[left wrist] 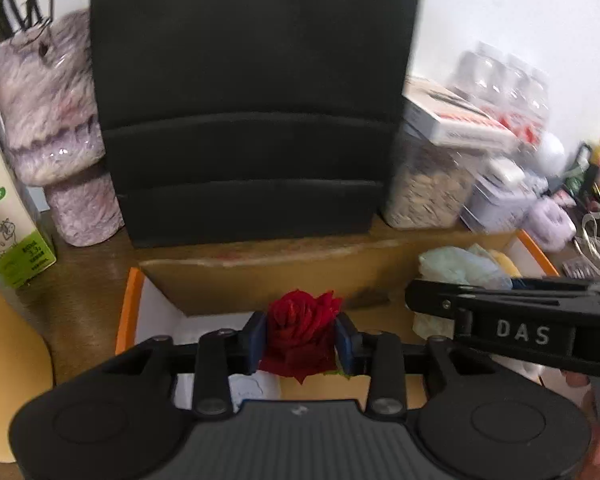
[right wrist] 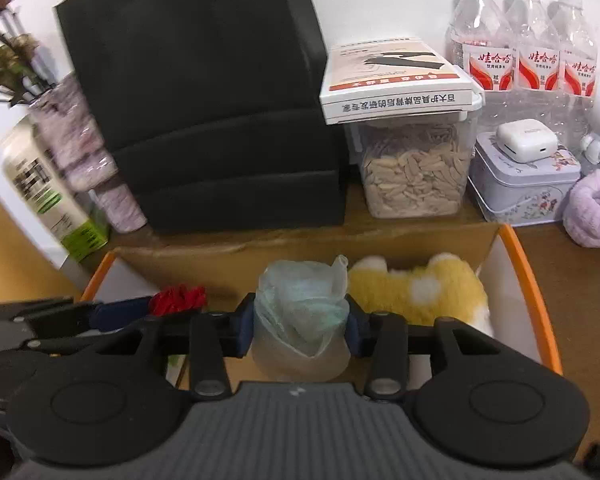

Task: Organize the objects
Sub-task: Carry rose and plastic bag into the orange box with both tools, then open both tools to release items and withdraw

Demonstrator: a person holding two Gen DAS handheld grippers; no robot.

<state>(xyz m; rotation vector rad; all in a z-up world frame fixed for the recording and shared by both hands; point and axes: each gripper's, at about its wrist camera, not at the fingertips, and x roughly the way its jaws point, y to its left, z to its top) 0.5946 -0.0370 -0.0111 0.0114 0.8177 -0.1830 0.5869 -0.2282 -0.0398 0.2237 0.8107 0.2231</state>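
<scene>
My left gripper [left wrist: 302,338] is shut on a red rose head [left wrist: 300,320], its blue pads pressing on both sides, above the left part of an open cardboard box with an orange rim [left wrist: 128,312]. The right gripper [right wrist: 300,320] is shut on a crumpled pale plastic bag [right wrist: 300,304] over the middle of the same box [right wrist: 532,280]. A yellow plush toy [right wrist: 420,292] lies inside the box at the right. In the right wrist view the rose [right wrist: 178,298] shows at the left, and the bag [left wrist: 452,264] shows at the right of the left wrist view.
Behind the box stand a tall black case [left wrist: 252,100], a furry pink tumbler [left wrist: 48,120] and a milk carton [left wrist: 4,216]. To the right are a clear tub of seeds [right wrist: 412,176] under a white box [right wrist: 396,80], water bottles [right wrist: 532,40], a floral tin [right wrist: 524,184] and a purple scrunchie [right wrist: 596,212].
</scene>
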